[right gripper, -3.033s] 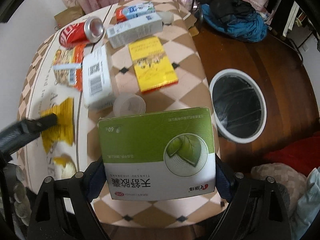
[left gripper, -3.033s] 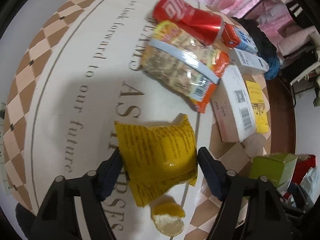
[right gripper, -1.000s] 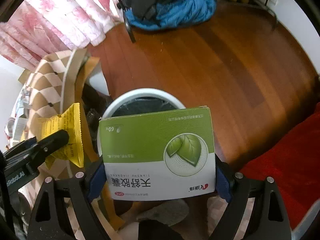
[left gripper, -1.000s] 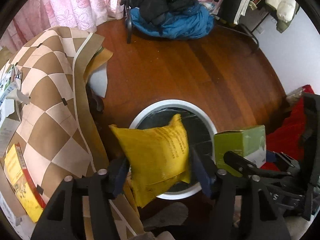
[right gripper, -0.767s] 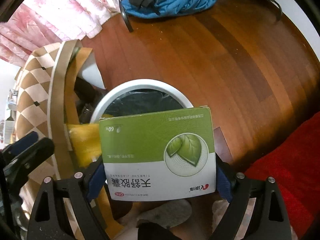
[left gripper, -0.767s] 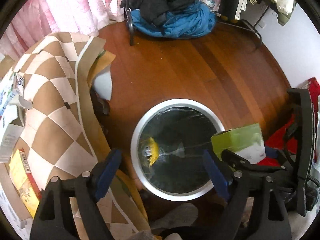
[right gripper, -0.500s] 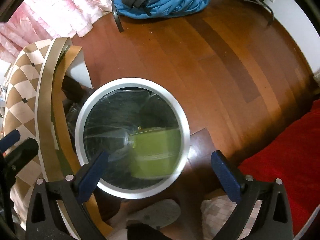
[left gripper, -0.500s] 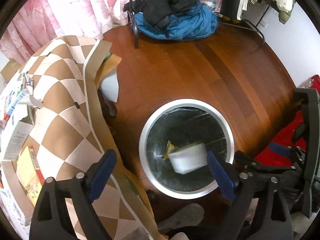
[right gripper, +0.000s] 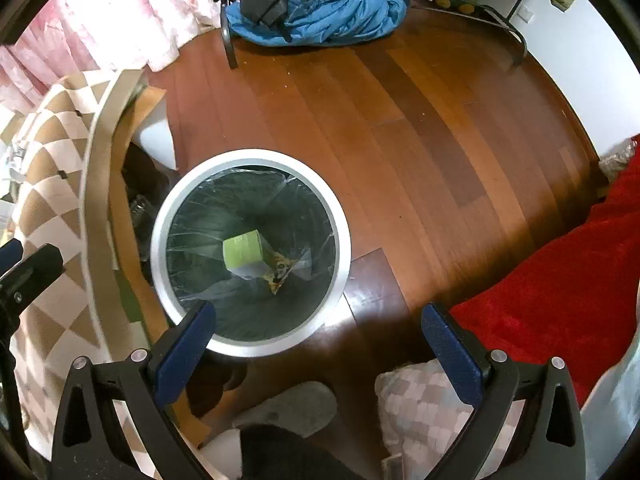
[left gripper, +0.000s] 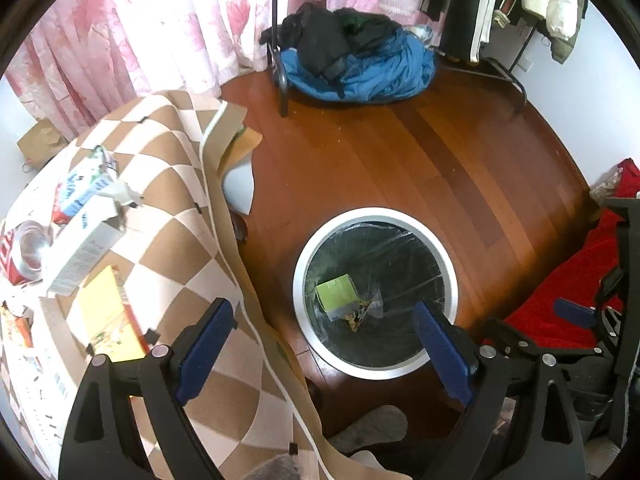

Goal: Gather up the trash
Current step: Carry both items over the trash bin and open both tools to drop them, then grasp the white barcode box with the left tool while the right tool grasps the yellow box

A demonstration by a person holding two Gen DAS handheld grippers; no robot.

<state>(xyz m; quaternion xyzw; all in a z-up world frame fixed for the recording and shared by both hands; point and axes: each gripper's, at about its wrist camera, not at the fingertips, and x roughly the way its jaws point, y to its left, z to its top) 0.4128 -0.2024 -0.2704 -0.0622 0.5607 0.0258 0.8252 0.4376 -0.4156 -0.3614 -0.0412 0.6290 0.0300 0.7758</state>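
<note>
Left wrist view: left tool [left gripper: 320, 328] released, nothing between the jaws, which have just been opening. Bin [left gripper: 374, 216] directly ahead and below, between the pads. Green box [left gripper: 335, 295] lying at the bottom, on the liner, with a yellow wrapper [left gripper: 360, 314] touching it on the right. More trash to the left on the worktop [left gripper: 160, 240]: white carton [left gripper: 80, 248], yellow pack [left gripper: 106, 316], can [left gripper: 24, 248], small blue-white carton [left gripper: 80, 192]. Right tool [left gripper: 576, 312] at far right, over a red cloth [left gripper: 560, 304]. Blue clothes [left gripper: 360, 64] on the floor far ahead, pink curtain [left gripper: 140, 32] upper left.

Right wrist view: right tool [right gripper: 316, 340] released, empty, jaws just opened wide. Bin [right gripper: 252, 350] ahead and left of centre, left pad over its near rim. Green box [right gripper: 242, 254] and wrapper [right gripper: 280, 272] inside. Slipper [right gripper: 292, 404] just behind the pads, checked cushion [right gripper: 424, 396] beside it. Left tool's finger [right gripper: 32, 268] at far left, over the cloth edge.

Risks, judged: draped cloth edge hangs close beside the bin, could snag on a tool swinging back to the worktop and drag items off. Two tools near each other, could clash on the way back. Can lying on its side, may roll when gripped. Flat yellow pack hard to pinch off the cloth.
</note>
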